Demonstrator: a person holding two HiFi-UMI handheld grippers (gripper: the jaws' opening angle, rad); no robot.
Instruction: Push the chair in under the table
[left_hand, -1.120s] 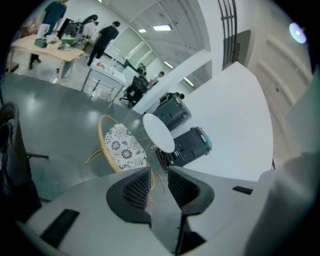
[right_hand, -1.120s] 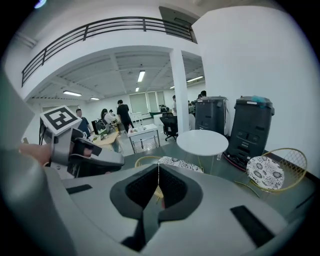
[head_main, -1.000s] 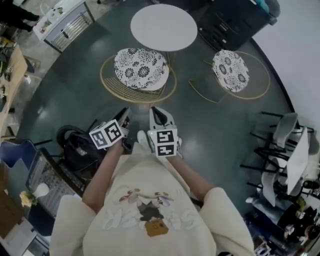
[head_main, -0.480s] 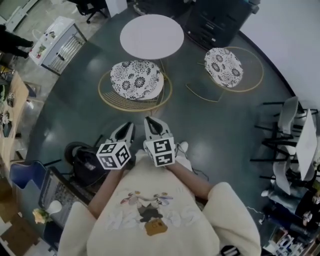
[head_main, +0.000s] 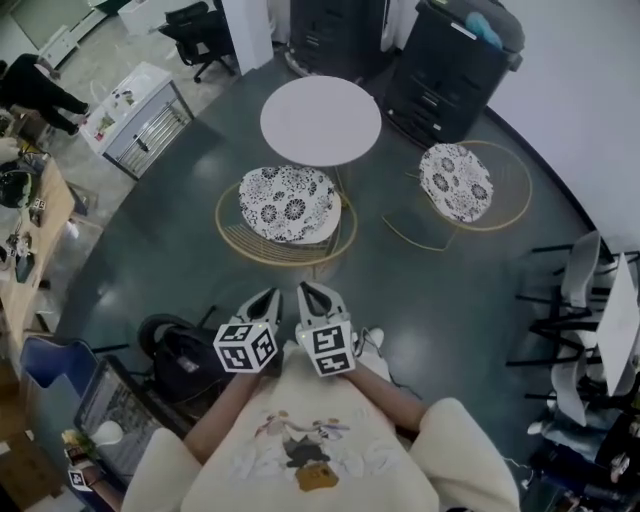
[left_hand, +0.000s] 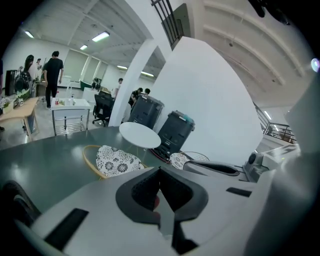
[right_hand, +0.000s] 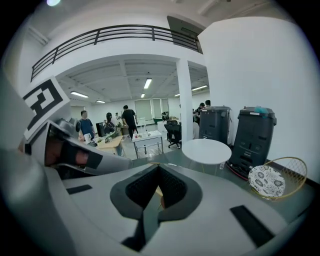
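Note:
A gold wire chair with a black-and-white patterned cushion stands in front of the round white table, its seat outside the tabletop. The same chair and table show in the left gripper view. My left gripper and right gripper are held side by side, a short way back from the chair's near rim, touching nothing. The left gripper has just been closing and is now shut with nothing between its jaws. The right gripper also looks shut and empty.
A second patterned chair sits to the right of the table. Black bins stand behind it. A black bag lies on the floor at my left. White chairs stand at the right, a white cart at the far left.
The left gripper's jaws have closed and it has rolled, with its marker cube now close beside the right one. Both grippers stand slightly farther back from the chair.

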